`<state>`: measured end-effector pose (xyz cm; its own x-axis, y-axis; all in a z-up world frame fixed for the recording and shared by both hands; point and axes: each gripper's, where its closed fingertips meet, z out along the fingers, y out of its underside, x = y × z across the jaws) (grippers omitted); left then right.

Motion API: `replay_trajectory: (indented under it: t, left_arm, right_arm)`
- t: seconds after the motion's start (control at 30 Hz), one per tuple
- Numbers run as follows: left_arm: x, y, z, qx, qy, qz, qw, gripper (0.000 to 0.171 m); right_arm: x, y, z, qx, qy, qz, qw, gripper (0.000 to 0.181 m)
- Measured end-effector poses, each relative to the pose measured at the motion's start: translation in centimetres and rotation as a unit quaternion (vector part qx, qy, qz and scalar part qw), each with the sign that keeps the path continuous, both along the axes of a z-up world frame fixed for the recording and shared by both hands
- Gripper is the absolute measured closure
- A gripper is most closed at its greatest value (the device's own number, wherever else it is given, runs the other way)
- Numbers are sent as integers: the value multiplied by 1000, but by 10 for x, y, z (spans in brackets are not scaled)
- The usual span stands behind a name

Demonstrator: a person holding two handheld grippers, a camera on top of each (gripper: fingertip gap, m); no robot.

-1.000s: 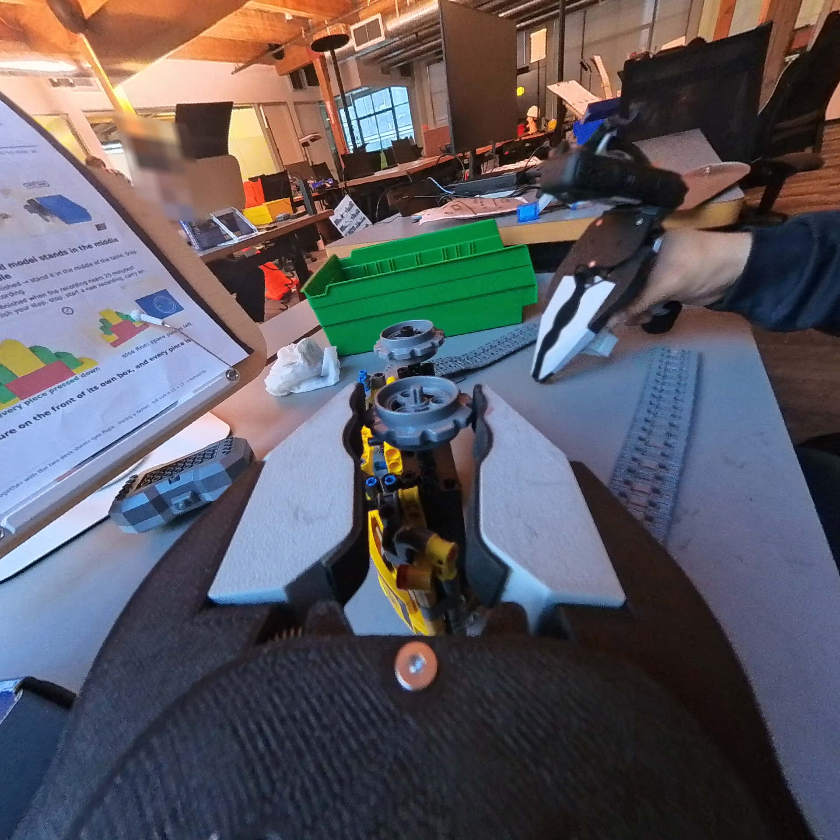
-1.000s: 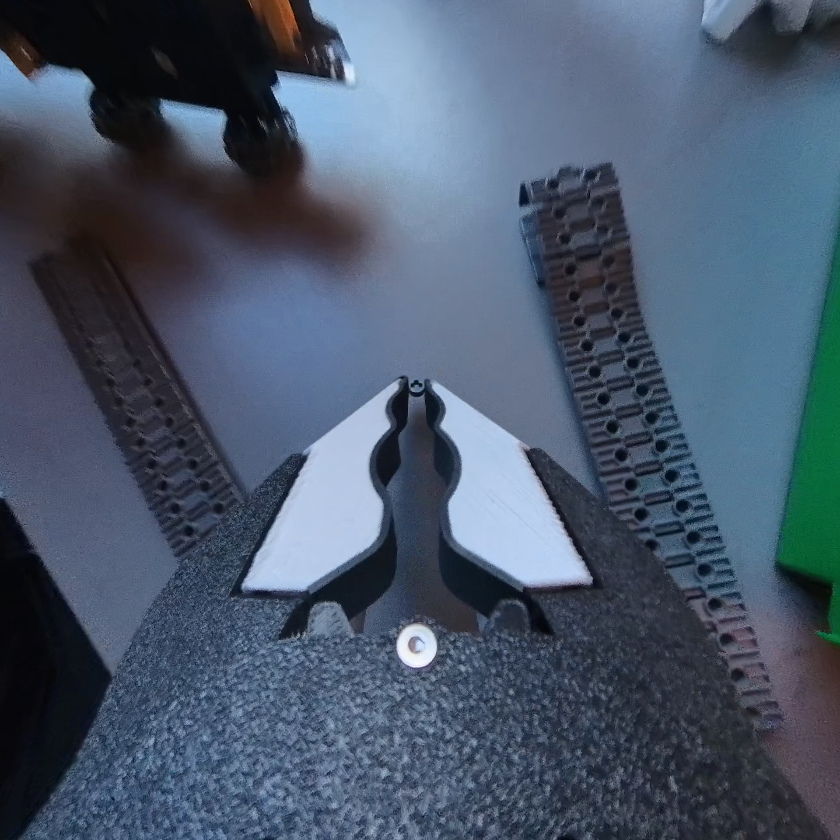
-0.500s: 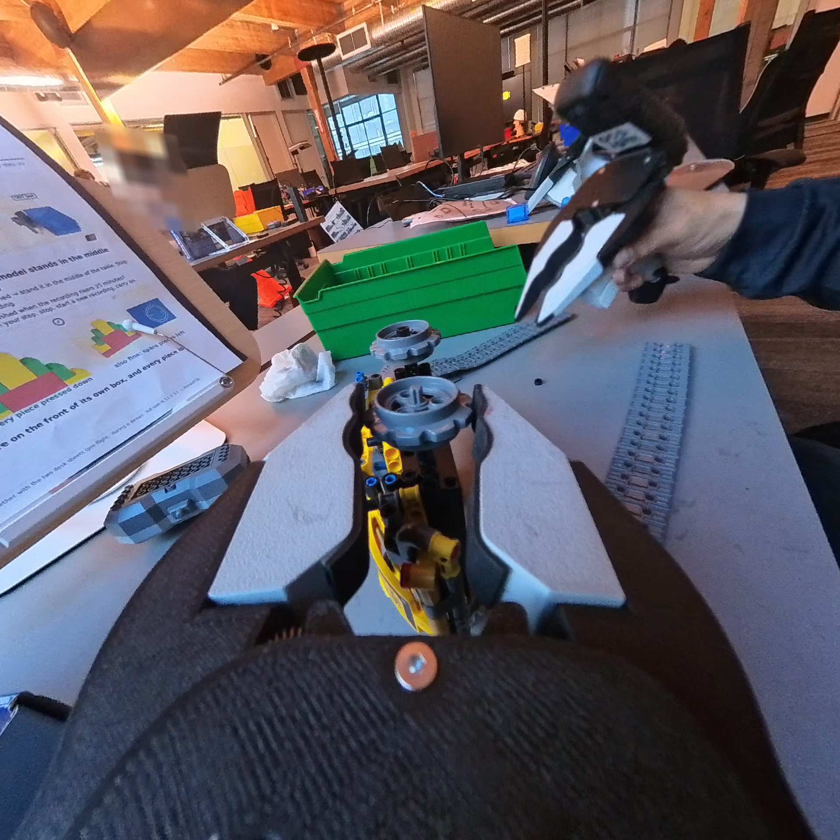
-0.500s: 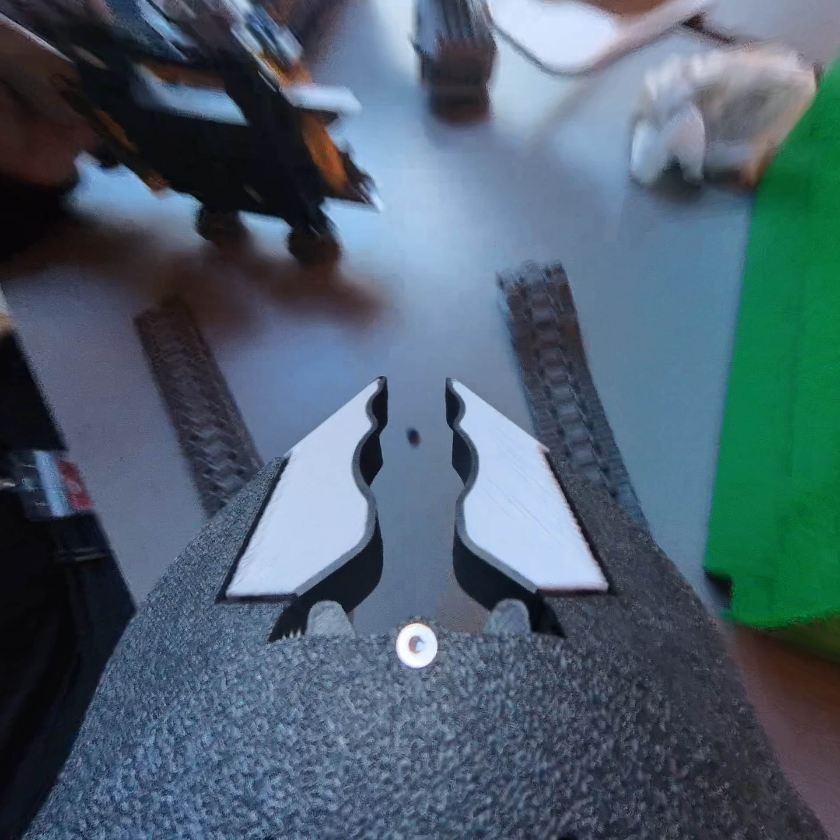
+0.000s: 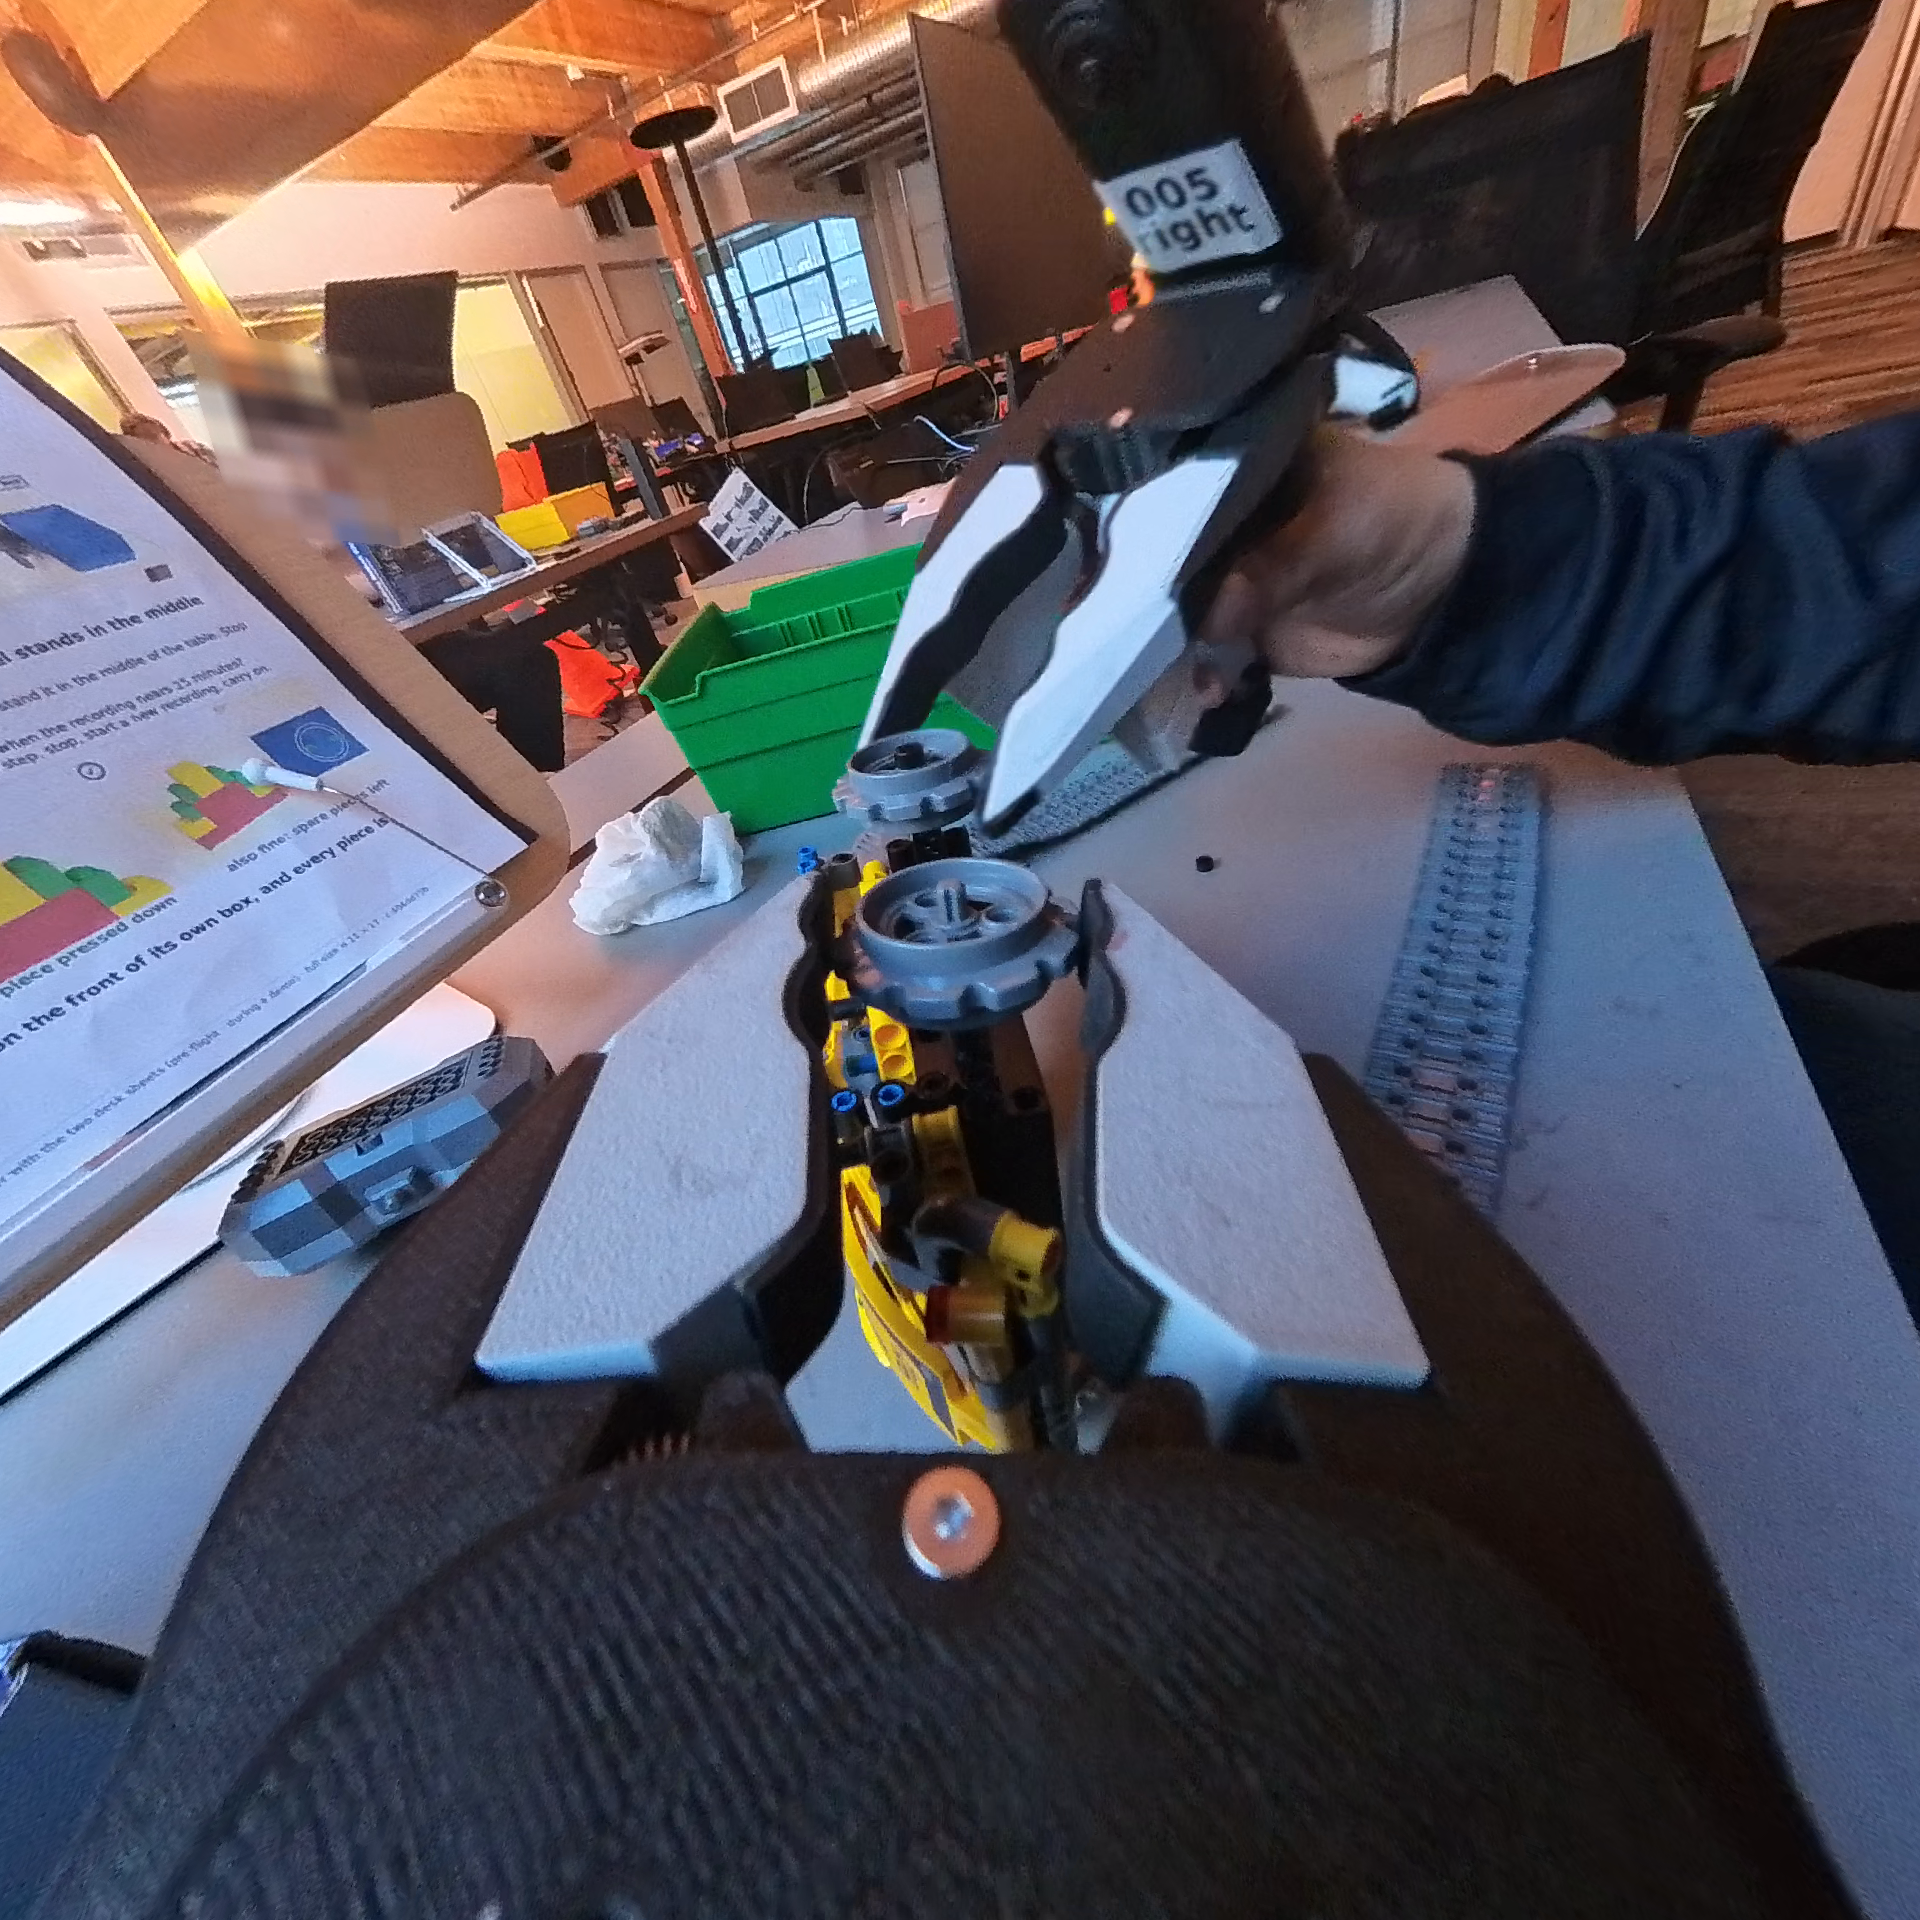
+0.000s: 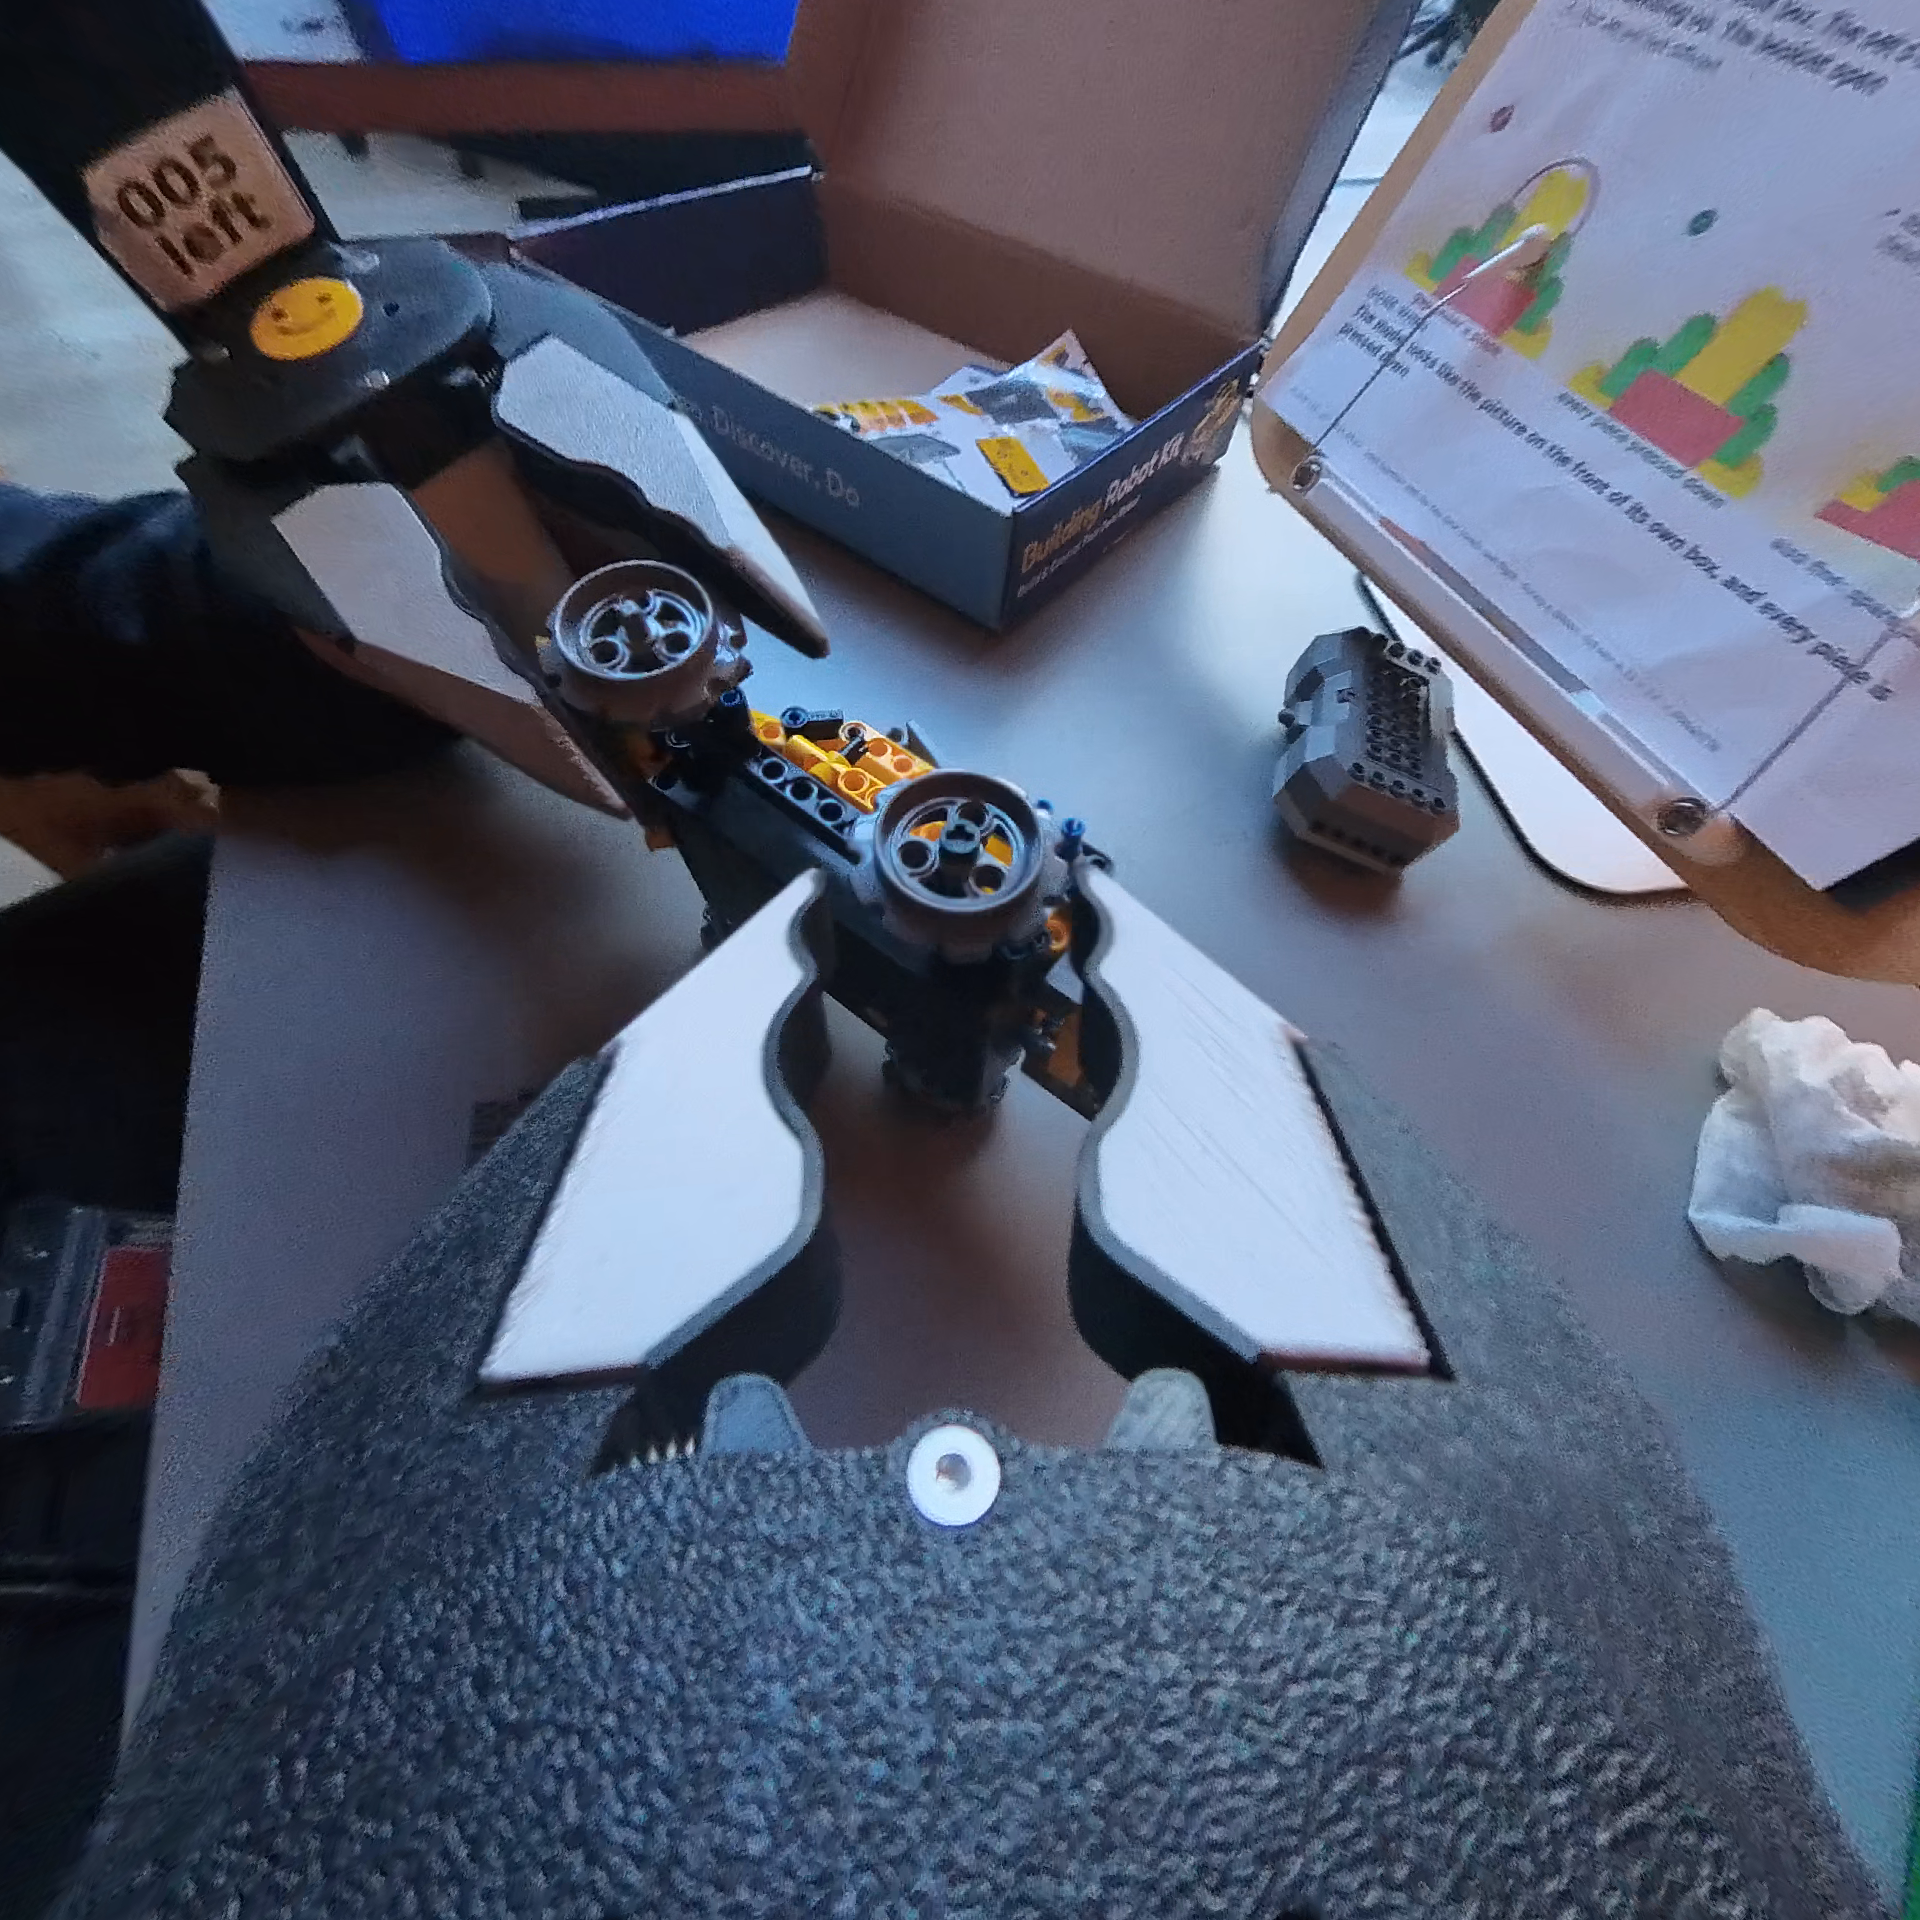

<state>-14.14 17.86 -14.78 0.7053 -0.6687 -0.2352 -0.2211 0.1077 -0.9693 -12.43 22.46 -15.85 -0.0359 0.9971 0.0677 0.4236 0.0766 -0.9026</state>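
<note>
**L clamps the model, R straddles its far wheel**

My left gripper (image 5: 956,914) is closed on the yellow-and-black brick model (image 5: 935,1174). The body sits deep btwn the fingers, and one grey wheel (image 5: 951,935) is up at the tips. The model is lifted at an angle over the table (image 5: 1662,1247), w/ its far end toward the green bin (image 5: 790,717).

My right gripper (image 6: 951,883) comes at that far end from above. Its jaws are apart at a medium gap, w/ a tip on each side of the second grey wheel (image 6: 958,847). I can't tell if the pads touch it.

To do this well, imo:
- L grip must not slacken or twist. It holds the body, not the wheel, so a sideways push could pivot the model.
- R tips should sit level on both sides of the wheel rim. A one-sided bite would likely cock it on its axle.
- Any force should go along the axle, not across it, as the small blue pins nearby look easy to knock.

Nearby: a crumpled tissue (image 5: 660,862), a grey block (image 6: 1366,758), a track strip (image 5: 1455,935) lying flat to the R, and a tiny black pin (image 5: 1203,862) loose on the table.
</note>
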Motion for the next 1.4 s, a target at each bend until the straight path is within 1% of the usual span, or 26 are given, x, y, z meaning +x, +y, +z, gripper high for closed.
replay_trajectory:
  t: [0.03, 0.13, 0.27, 0.33, 0.4, 0.47, 0.53, 0.63, 0.7, 0.73, 0.8, 0.83, 0.9, 0.93, 1.0, 1.1, 1.13, 1.2, 1.27, 1.33, 1.4]
  left_arm:
    - [0, 0, 0, 0, 1, 0, 1000, 126]
    - [-2, -3, 0, -11, 0, 2, 1000, 126]
    - [-12, -15, 15, -21, -39, -19, 999, 130]
    - [-22, -14, 20, -13, -36, -5, 999, 130]
    - [-27, -14, 21, -27, -46, 3, 999, 132]
    - [-24, -20, 24, -44, -64, -6, 997, 131]
    - [-22, -25, 25, -59, -65, 2, 996, 131]
    - [-16, -33, 30, -78, -42, 18, 996, 127]
    - [-8, -38, 35, -84, -23, 21, 996, 123]
    - [-5, -39, 37, -87, -9, 28, 996, 125]
    - [2, -40, 41, -93, 17, 24, 995, 133]
    - [4, -39, 48, -95, 26, 17, 995, 136]
    - [2, -30, 63, -94, 54, 7, 994, 136]
    - [2, -23, 65, -95, 81, -2, 992, 137]
    - [2, -6, 53, -119, 129, -22, 984, 134]
    - [12, 15, 25, -159, 158, -69, 972, 133]
    - [16, 19, 17, -164, 168, -91, 968, 140]
    - [22, 24, 4, -170, 185, -139, 958, 133]
    - [24, 27, -4, -192, 181, -186, 946, 128]
    - [22, 36, -8, -200, 177, -205, 942, 124]
    - [23, 41, -13, -210, 166, -227, 936, 128]
  right_arm:
    - [-2, 1, -1, 5, 0, -1, 1000, 143]
    - [-4, -1, -1, 2, 6, -10, 1000, 144]
    - [-2, -6, 0, 1, 18, -23, 1000, 143]
    - [-2, -6, 0, 6, 22, -37, 999, 143]
    - [-4, -3, -1, 16, 30, -57, 998, 143]
    - [-4, -2, -1, 26, 45, -72, 996, 143]
    - [-4, -3, -1, 24, 63, -81, 994, 143]
    - [-2, -6, -1, 3, 82, -82, 993, 143]
    - [2, -10, -2, 5, 90, -71, 993, 144]
    - [4, -12, -3, 6, 91, -64, 994, 144]
    - [9, -16, -6, 9, 90, -50, 995, 147]
    - [12, -18, -7, 13, 89, -44, 995, 152]
    - [15, -20, -8, 18, 87, -36, 995, 153]
    - [16, -20, -8, 21, 85, -36, 995, 153]
    - [17, -19, -8, 29, 80, -31, 996, 155]
    - [17, -17, -7, 51, 77, -20, 996, 157]
    - [16, -16, -6, 61, 80, -16, 995, 159]
    - [14, -14, -6, 68, 85, 1, 994, 160]
    - [12, -11, -7, 58, 83, 22, 995, 162]
    - [7, -6, -7, 47, 79, 34, 995, 163]
    - [2, -1, -6, 40, 75, 44, 995, 166]
